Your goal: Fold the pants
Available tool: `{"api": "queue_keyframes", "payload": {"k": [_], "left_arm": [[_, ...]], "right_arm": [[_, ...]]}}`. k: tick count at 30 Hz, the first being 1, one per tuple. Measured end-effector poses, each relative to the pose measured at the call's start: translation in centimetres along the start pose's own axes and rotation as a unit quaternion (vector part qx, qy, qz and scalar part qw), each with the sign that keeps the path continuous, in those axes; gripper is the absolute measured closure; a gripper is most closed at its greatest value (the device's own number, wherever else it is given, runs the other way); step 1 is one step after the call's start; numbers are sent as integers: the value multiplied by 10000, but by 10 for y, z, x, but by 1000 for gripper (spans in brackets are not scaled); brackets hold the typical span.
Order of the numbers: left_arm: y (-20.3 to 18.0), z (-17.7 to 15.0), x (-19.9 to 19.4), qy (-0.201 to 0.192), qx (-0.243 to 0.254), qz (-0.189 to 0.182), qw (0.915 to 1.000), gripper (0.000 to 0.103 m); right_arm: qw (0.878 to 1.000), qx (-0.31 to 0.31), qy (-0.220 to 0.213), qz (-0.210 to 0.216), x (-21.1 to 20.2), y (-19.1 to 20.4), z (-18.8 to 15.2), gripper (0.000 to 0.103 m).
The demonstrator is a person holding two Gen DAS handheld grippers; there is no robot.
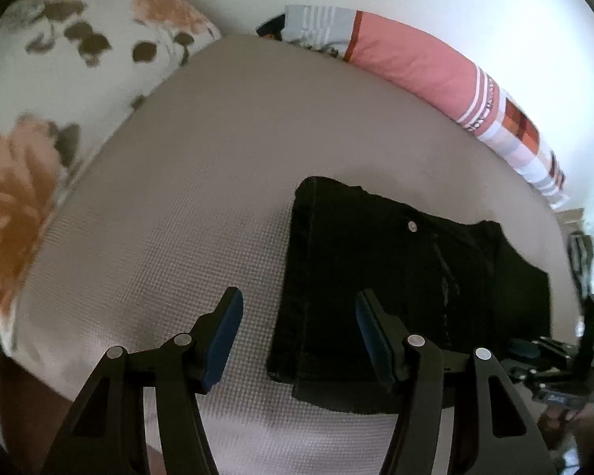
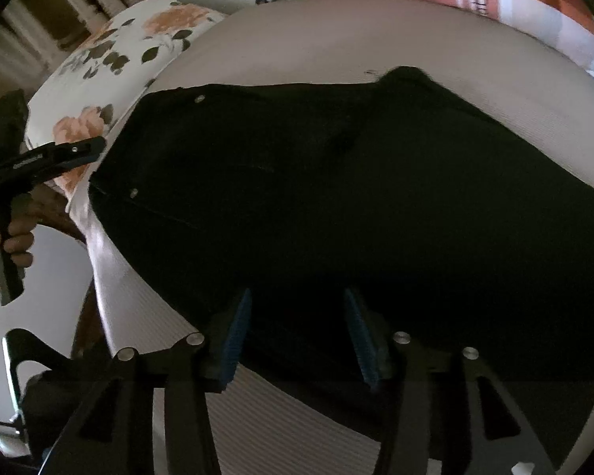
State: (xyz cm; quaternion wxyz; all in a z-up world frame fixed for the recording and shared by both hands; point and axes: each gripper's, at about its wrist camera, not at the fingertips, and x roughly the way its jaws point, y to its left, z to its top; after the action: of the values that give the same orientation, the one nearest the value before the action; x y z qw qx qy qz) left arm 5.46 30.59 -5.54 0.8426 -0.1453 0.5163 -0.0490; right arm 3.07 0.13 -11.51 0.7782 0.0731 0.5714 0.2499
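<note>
Pants (image 1: 408,293), black and folded into a compact stack, are lying on the bed (image 1: 202,182), toward its near edge, with a metal button (image 1: 412,226) showing on top. The left gripper (image 1: 299,336) is hovering over the pants' left edge with its jaws spread apart, holding nothing. The right gripper (image 2: 297,332) is hanging just above the near part of the pants, jaws likewise apart and empty. A floral pillow (image 1: 59,59) is sitting at the bed's far left, and a pink pillow (image 1: 415,63) is lying along the far side by the wall.
</note>
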Motion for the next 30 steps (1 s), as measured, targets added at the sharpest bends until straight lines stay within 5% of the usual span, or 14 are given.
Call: {"api": "queue_keyframes", "payload": {"k": [9, 19, 22, 27, 30], "left_arm": [[29, 20, 37, 771, -106, -1059, 9913, 43], [52, 56, 83, 1825, -206, -2494, 9508, 43], [49, 61, 92, 1983, -165, -2873, 9369, 43], [45, 57, 93, 1775, 189, -3323, 9261, 43], [40, 54, 98, 1741, 230, -3492, 9205, 53]], "right_arm": [[9985, 399, 114, 359, -15, 1, 25, 50], [9935, 1136, -8, -52, -34, -15, 43, 46], [9907, 1358, -17, -34, -30, -16, 47, 46], [9876, 1566, -52, 71, -22, -11, 56, 46], [9866, 1615, -170, 144, -18, -6, 60, 46]]}}
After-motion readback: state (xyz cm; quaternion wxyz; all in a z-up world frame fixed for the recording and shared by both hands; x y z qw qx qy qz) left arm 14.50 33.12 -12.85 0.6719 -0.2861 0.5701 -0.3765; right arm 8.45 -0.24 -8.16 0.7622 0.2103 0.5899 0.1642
